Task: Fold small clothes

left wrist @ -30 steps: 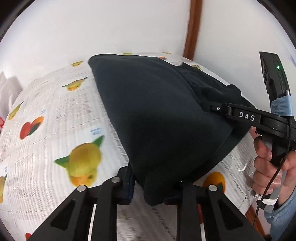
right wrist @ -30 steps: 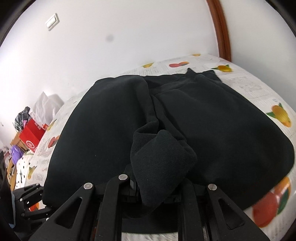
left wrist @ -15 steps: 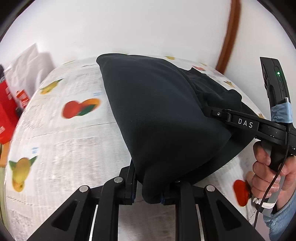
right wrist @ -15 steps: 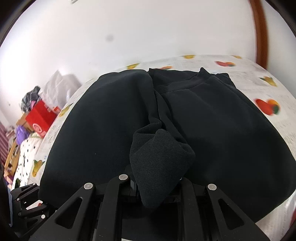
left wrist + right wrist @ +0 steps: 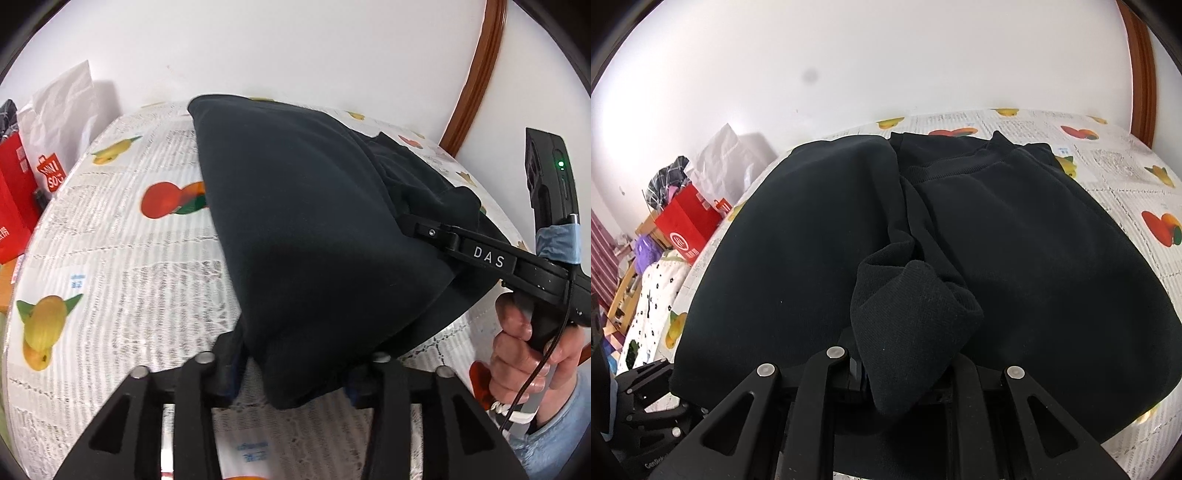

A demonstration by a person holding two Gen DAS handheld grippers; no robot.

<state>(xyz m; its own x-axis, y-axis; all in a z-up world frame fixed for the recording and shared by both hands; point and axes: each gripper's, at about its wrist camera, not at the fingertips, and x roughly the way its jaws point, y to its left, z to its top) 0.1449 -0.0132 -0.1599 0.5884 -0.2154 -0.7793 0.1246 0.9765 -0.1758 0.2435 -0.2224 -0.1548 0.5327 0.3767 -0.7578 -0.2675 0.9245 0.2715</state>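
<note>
A black sweatshirt-like garment [image 5: 314,229] lies on a table with a fruit-print cloth [image 5: 110,258]. My left gripper [image 5: 295,384] is shut on a folded corner of it at the near edge. My right gripper [image 5: 905,373] is shut on a ribbed cuff or hem bunched between its fingers. The garment fills the right wrist view [image 5: 1015,240], with its ribbed neckline at the far side. The right gripper also shows in the left wrist view [image 5: 417,225], held by a hand at the garment's right edge.
A red bag [image 5: 14,206] and a white paper bag [image 5: 62,107] stand left of the table by the white wall. A wooden door frame [image 5: 476,74] rises at the far right. In the right wrist view, the red bag [image 5: 687,225] and clutter sit at the left.
Both grippers have swung with the garment held, so the views turned left: the red and white bags came into view and the door frame shifted right. Both grips are unchanged.
</note>
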